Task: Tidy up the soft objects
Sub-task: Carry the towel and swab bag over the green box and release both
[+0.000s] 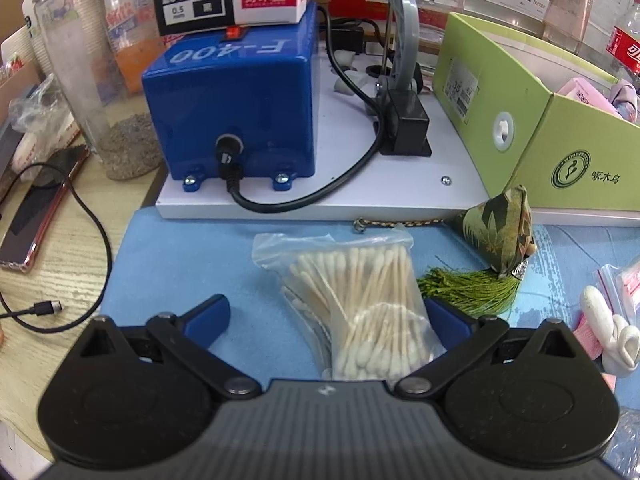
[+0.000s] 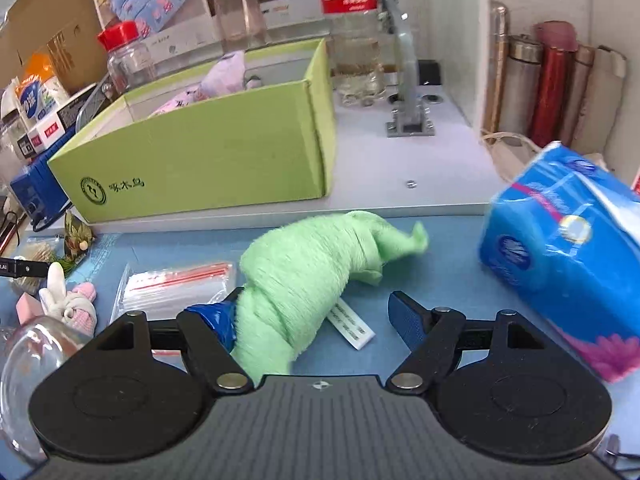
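In the right wrist view a twisted light-green towel [image 2: 304, 264] lies on the blue mat [image 2: 440, 280]. My right gripper [image 2: 304, 308] is open around its near end. The left blue finger [image 2: 214, 320] touches the towel and the right finger [image 2: 406, 316] stands apart from it. In the left wrist view a clear bag of cotton swabs [image 1: 356, 296] lies on the mat between the fingers of my open left gripper [image 1: 328, 314]. A green patterned sachet with a tassel [image 1: 500, 232] sits to its right. A small plush bunny [image 1: 612, 332] [image 2: 68, 300] lies between the two grippers.
A green cardboard box [image 2: 200, 160] [image 1: 540, 120] with soft items inside stands behind the mat on a white base. A blue machine [image 1: 236, 96], jars and a phone [image 1: 32, 216] crowd the left. A blue tissue pack [image 2: 560, 256], zip bags [image 2: 176, 288] and a glass bowl [image 2: 28, 352] are nearby.
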Demonstrator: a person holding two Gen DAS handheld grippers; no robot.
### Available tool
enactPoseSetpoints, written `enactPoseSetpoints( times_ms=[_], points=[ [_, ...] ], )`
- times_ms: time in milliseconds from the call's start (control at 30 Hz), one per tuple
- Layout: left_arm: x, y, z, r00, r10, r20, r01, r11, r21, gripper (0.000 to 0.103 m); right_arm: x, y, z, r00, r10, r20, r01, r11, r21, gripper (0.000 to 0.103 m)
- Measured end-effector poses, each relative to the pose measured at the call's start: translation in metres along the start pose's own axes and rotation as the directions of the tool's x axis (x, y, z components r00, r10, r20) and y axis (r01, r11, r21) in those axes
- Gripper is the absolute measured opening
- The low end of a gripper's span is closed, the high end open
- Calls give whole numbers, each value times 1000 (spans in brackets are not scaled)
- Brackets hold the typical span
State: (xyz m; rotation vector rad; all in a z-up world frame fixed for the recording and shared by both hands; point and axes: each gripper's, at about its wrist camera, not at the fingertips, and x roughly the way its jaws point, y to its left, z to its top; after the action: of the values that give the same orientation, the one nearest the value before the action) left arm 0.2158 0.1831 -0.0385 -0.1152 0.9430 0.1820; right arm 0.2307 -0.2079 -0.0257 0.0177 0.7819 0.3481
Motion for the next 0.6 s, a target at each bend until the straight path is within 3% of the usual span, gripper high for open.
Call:
enactPoseSetpoints(
  times_ms=[133,300,533,600],
  points=[
    [-2,6,-5,1000,8,3,-8,1000,15,102,8,12,-3,1000,-23,5,23,997,-70,66],
    [-2,14,-5,1000,15,15,-15,1000,-3,102,10,8,-6,999,-13,44,18,995,-95,67],
    [-2,12,-6,1000,0,30,-1,1000,18,102,18,16,-4,995,-73,68,81,989,-120,71],
    [-3,13,-7,999,-4,33,4,1000,9,97,17,14,-6,994,-70,78,79,989,-124,71]
  ],
)
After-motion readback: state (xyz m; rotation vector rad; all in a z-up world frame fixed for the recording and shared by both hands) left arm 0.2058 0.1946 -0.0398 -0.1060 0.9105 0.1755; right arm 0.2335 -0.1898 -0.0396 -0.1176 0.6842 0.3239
